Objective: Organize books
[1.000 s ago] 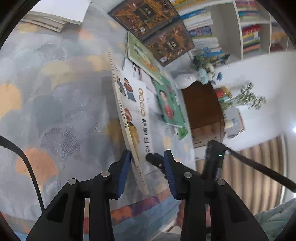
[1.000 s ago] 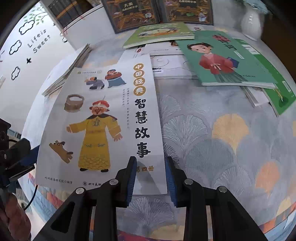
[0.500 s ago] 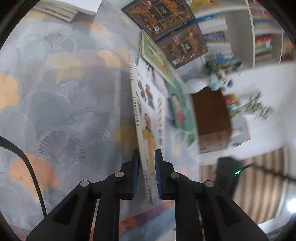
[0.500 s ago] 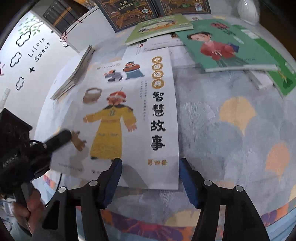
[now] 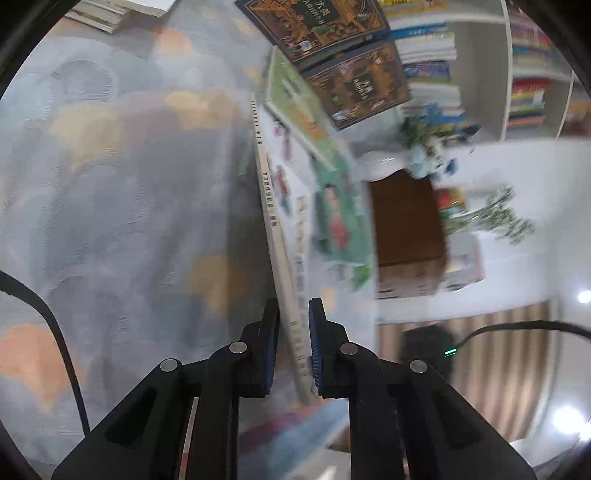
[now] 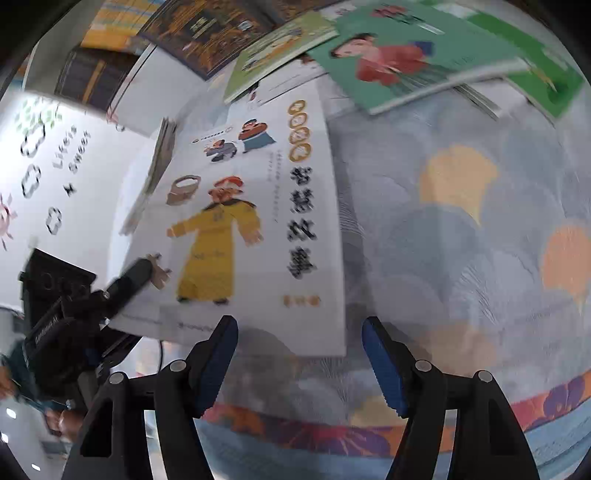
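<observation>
Gripping the white storybook (image 5: 275, 236) by its spine edge, my left gripper (image 5: 293, 347) is clamped tight. My right gripper (image 6: 299, 354), jaws just opened, hangs empty at the cover's six o'clock edge. A one-sided pinch may let it sag or slip.

The bench (image 6: 461, 236) wears a grey-blue cloth with fan shapes in orange and yellow. On it at the far side lie 2 dark gold-patterned books (image 5: 332, 48), a pale green book (image 6: 280, 48), and a green book with a red-robed figure (image 6: 406, 59). A stack of thin books (image 5: 118, 14) rests at one corner.
</observation>
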`<state>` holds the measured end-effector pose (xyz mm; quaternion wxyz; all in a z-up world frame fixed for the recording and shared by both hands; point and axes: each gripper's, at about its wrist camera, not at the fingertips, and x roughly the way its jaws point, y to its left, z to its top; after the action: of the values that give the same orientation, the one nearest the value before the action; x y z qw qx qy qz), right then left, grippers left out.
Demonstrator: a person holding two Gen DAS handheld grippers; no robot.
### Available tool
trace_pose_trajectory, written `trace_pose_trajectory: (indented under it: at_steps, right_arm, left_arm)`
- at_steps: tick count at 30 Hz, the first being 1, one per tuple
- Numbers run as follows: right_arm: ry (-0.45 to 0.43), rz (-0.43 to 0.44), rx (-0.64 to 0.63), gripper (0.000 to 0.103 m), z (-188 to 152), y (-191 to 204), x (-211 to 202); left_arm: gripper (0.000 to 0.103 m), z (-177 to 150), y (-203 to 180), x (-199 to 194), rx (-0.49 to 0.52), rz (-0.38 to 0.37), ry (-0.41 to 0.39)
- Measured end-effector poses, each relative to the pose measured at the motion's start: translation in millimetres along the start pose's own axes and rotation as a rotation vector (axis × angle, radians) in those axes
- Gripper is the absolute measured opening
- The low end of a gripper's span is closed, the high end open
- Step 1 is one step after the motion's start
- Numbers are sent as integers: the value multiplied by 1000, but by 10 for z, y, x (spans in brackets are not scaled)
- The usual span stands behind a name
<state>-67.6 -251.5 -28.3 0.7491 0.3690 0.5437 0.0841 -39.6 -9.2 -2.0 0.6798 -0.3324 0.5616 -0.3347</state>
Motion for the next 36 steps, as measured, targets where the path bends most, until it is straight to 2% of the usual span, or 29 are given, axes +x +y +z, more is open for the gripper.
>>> trace_pose_trajectory:
  at_steps: [2,5,9,10,11,13,14,17,19,22,24,31,36]
  right_arm:
    - [4,81,62,68,8,-98,-72]
    - [10,265,188,68,25,-263,-100]
    - [-10,408,318,68,100,-420,-17]
    - [-21,418,327,57,117,-421,-7]
    - [-33,415,321,48,142,-400,8]
    - [-37,334,256,34,196,-294,28]
    - [-42,292,212,31,218,-222,34]
    - [-65,135,42,27,255,32,20]
    - [-98,-8,-155,27,208,354,-6]
    - [-126,-114,-364,27,114,679,-11]
    - [-139,-165,-495,27,21,901,-13]
    - [-158,-131,-644,27,-154,1336,-141]
    - [-192,-100,-732,27,-64,1789,-130]
  left_arm:
    - [13,42,3,16,-45,-52,9]
    - [13,85,79,45,-143,-136,22]
    - [13,59,139,19,-192,-171,29]
    - [13,47,144,17,-194,-162,33]
    - [12,33,151,11,-194,-149,36]
    - [12,34,164,-8,-186,-114,31]
    - [12,36,163,-5,-174,-79,32]
    - [12,9,65,-5,-33,110,47]
    - [12,-36,-35,-2,65,191,50]
    - [12,-92,-145,-57,169,249,20]
    - [12,-114,-201,-131,210,255,0]
    - [14,-35,-377,-559,281,214,-67]
    - [17,246,-389,-1001,302,211,-182]
